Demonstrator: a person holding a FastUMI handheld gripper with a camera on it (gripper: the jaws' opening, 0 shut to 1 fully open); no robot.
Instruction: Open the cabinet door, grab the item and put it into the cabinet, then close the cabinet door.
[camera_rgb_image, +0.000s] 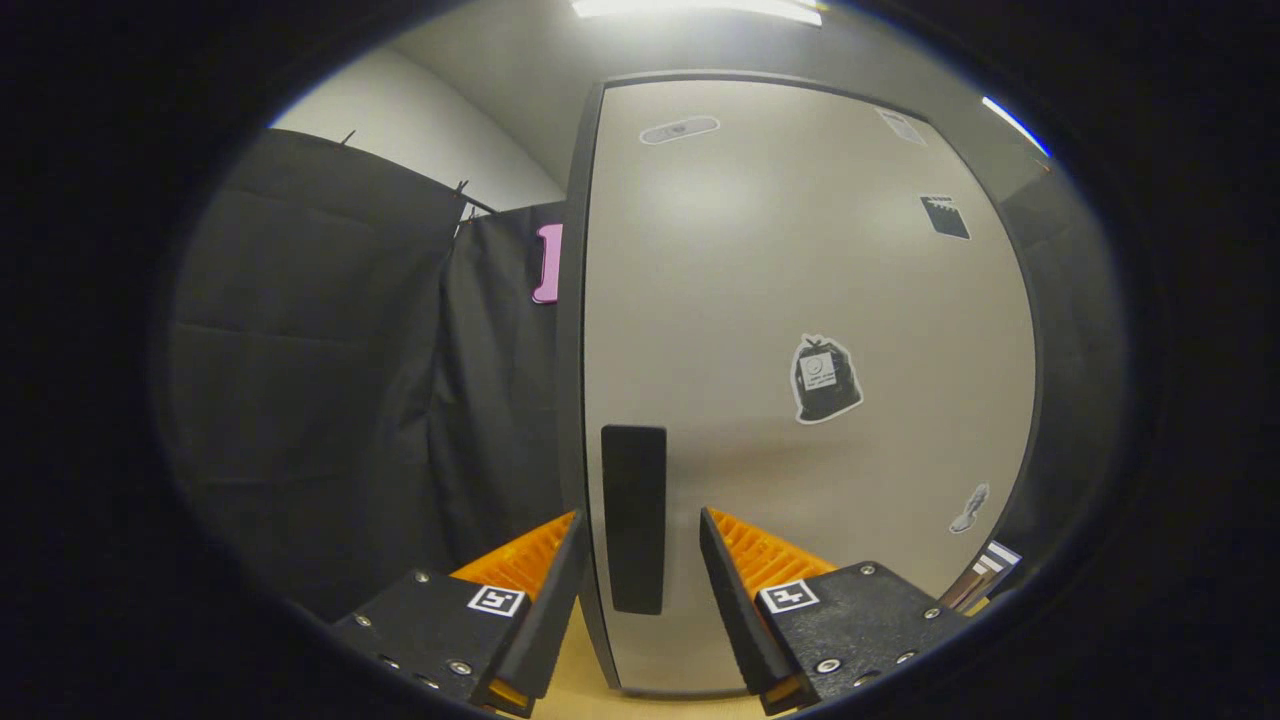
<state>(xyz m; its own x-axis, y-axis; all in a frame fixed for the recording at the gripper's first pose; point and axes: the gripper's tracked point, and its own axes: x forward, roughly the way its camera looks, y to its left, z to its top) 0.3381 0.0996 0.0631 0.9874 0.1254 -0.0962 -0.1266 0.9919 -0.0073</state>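
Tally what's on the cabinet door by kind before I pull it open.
Flat black rectangular handle, between the open tongs, on the pale grey cabinet door: 1
Stickers, including the black bag-shaped sticker: 5
Total: 6

One cabinet door (800, 300) stands ahead, bearing one dark handle (633, 518). Five stickers show on its face, perhaps: one oval near the top (679, 129), one pale at the upper corner (902, 126), one dark rectangle (945, 216), one bag-shaped (825, 379), one small low down (970, 509). One gripper (640, 545) has two fingers, spread apart on either side of the handle.
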